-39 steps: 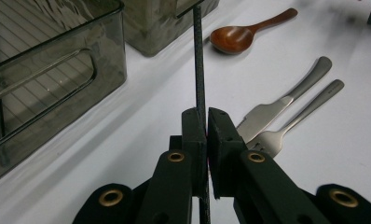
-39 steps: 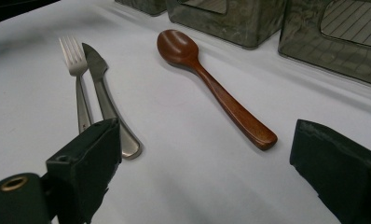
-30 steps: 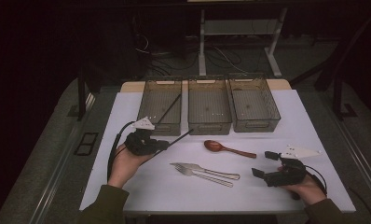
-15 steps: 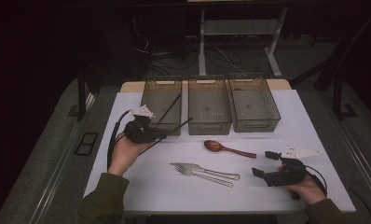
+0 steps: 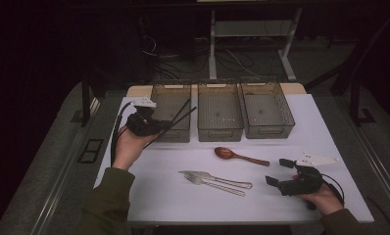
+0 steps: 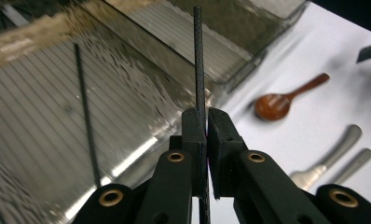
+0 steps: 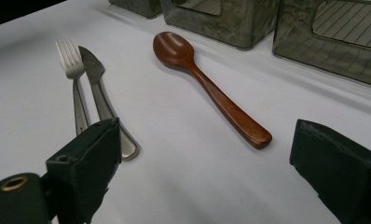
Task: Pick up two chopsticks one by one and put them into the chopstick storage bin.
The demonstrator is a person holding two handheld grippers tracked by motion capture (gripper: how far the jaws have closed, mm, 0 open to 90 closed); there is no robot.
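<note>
The left gripper's fingers (image 6: 193, 135) are clenching a black chopstick (image 6: 197, 56), its long axis running toward one o'clock over the leftmost bin (image 5: 171, 111), where a second chopstick (image 6: 86, 116) is already lying. The right gripper (image 5: 281, 172), jaws released and holding nothing, is resting at five o'clock on the table (image 5: 149, 196), nearer the wooden spoon (image 5: 239, 156), knife (image 7: 102, 100) and fork (image 7: 74, 88).

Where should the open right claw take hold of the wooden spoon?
Grip the wooden spoon across its slim handle, probably mid-length, coming from above with the right claw. It lies flat and alone on the white table, its handle end toward that claw; the bowl looks wider and rounded.
</note>
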